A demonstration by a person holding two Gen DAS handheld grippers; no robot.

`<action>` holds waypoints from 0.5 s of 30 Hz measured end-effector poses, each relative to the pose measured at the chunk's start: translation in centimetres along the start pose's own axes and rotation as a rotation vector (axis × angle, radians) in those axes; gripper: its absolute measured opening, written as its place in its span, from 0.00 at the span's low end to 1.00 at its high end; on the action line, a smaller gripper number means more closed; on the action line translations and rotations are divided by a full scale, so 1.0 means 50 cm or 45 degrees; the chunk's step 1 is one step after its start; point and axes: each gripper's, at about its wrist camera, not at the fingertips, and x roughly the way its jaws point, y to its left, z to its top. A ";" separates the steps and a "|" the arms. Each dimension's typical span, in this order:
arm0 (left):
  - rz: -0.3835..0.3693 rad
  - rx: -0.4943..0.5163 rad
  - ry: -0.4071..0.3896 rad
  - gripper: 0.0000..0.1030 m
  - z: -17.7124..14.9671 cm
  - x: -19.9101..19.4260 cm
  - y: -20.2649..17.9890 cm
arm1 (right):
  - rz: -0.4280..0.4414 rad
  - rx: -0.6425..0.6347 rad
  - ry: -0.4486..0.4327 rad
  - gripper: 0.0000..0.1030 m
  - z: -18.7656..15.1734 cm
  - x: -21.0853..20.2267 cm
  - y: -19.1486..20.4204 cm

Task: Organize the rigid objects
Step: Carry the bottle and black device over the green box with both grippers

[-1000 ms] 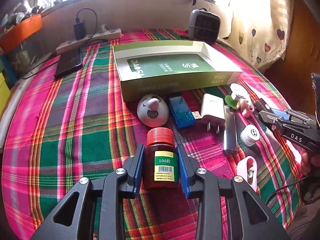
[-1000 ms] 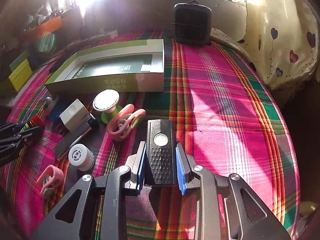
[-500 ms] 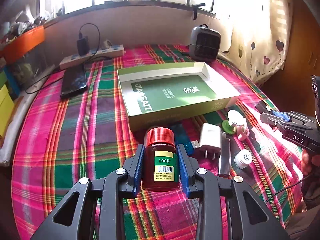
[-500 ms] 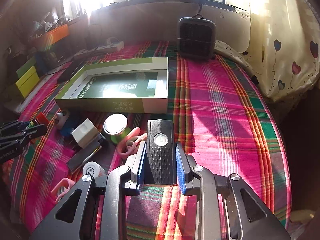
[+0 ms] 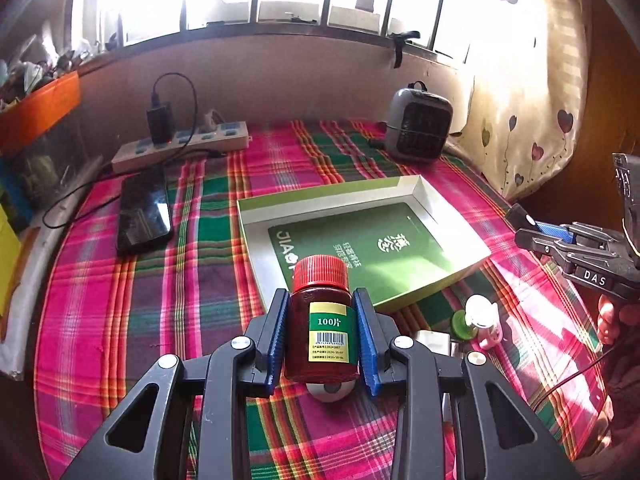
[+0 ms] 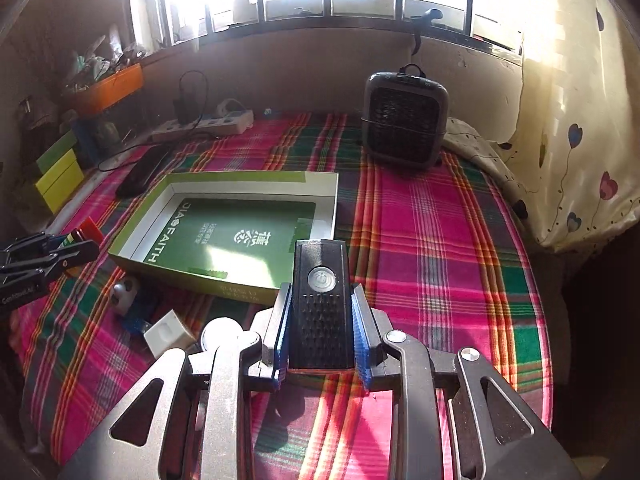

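Observation:
My left gripper (image 5: 320,336) is shut on a brown pill bottle (image 5: 322,332) with a red cap and a green label, held upright above the plaid cloth. My right gripper (image 6: 319,328) is shut on a black flat device (image 6: 320,304) with a round power button. An open green box (image 5: 360,240) (image 6: 232,232) lies just beyond both, empty inside. The right gripper shows at the right edge of the left wrist view (image 5: 576,252), and the left gripper at the left edge of the right wrist view (image 6: 40,260).
Small items lie below the grippers: a white charger (image 6: 166,334), a white round lid (image 6: 222,330), a blue part (image 6: 138,320), a pink clip (image 5: 490,330). A grey fan heater (image 5: 418,126), a power strip (image 5: 180,148) and a black phone (image 5: 144,208) sit near the far wall.
Both grippers have risen with their loads and moved towards the green box. The small items have slid down and partly behind the fingers in both views.

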 end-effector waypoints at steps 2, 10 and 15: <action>-0.018 -0.008 0.003 0.30 0.016 0.013 0.003 | 0.023 -0.007 0.005 0.27 0.017 0.013 -0.001; -0.042 -0.022 0.053 0.30 0.060 0.082 0.013 | 0.074 -0.055 0.047 0.27 0.068 0.082 -0.001; -0.040 -0.031 0.088 0.30 0.074 0.127 0.018 | 0.108 -0.099 0.080 0.27 0.090 0.121 0.009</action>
